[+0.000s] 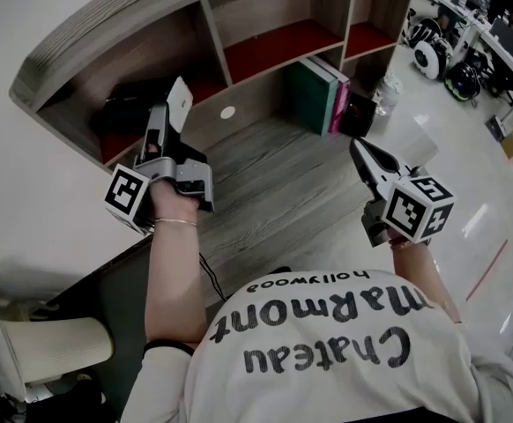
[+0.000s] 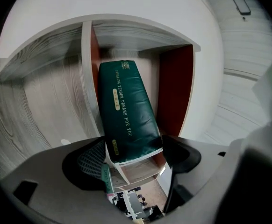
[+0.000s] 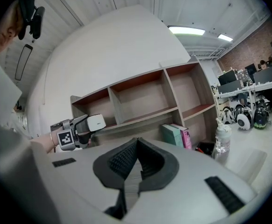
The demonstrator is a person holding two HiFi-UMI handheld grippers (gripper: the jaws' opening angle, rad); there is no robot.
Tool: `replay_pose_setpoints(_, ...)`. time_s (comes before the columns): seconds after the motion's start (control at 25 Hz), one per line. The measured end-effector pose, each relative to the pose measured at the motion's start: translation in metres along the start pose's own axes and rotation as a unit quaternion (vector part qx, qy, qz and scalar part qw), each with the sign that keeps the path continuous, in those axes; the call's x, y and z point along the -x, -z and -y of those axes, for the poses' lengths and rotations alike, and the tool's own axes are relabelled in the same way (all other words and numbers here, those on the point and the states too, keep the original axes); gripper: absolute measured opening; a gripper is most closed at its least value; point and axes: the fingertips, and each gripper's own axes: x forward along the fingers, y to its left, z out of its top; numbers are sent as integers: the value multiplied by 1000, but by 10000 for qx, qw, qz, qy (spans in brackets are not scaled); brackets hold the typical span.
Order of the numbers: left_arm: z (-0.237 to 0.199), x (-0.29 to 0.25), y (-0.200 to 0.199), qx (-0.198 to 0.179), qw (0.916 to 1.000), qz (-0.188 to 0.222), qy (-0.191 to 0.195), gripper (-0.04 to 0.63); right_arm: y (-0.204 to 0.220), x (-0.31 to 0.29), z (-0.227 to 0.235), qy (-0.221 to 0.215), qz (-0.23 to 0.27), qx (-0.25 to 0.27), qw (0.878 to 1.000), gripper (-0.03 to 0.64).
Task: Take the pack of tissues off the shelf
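Inside the leftmost lower compartment of a curved wood-grain shelf unit with red back panels [image 1: 151, 11], a dark green soft plastic pack of tissues [image 1: 133, 104] is lying at a slant, its near end pointing out toward the person. The left tongs [image 1: 164, 122] are reaching into that compartment. From the left gripper view, the jaws of the left tongs [image 2: 135, 158] are standing wide apart with the near end of the pack [image 2: 129, 111] between them, and the ribbed pads are pressing against its two sides, so the left tongs are gripping the pack. The pack is tilting to the right against the upright wooden divider [image 2: 87, 78] – its far end is reaching deep toward the shelf's back wall.

The right tongs [image 1: 362, 155] are hovering well apart from the shelf, out in front of its right end. From the right gripper view, the jaws of the right tongs [image 3: 137, 146] are pressing fully together and holding nothing.

Low at the shelf's right side, a teal upright book [image 1: 309, 95] and a pink upright book [image 1: 338, 100] are standing side by side, touching. Just beside them – to their right – a clear plastic bottle [image 3: 222, 141] is standing upright.
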Motion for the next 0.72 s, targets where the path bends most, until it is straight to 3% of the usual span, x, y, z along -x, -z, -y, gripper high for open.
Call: replay_pose_setpoints(0.72, -3, -1, -6, 374, 9985, 290, -268, 368, 6, 4, 5, 68, 1, -203, 9998, 11)
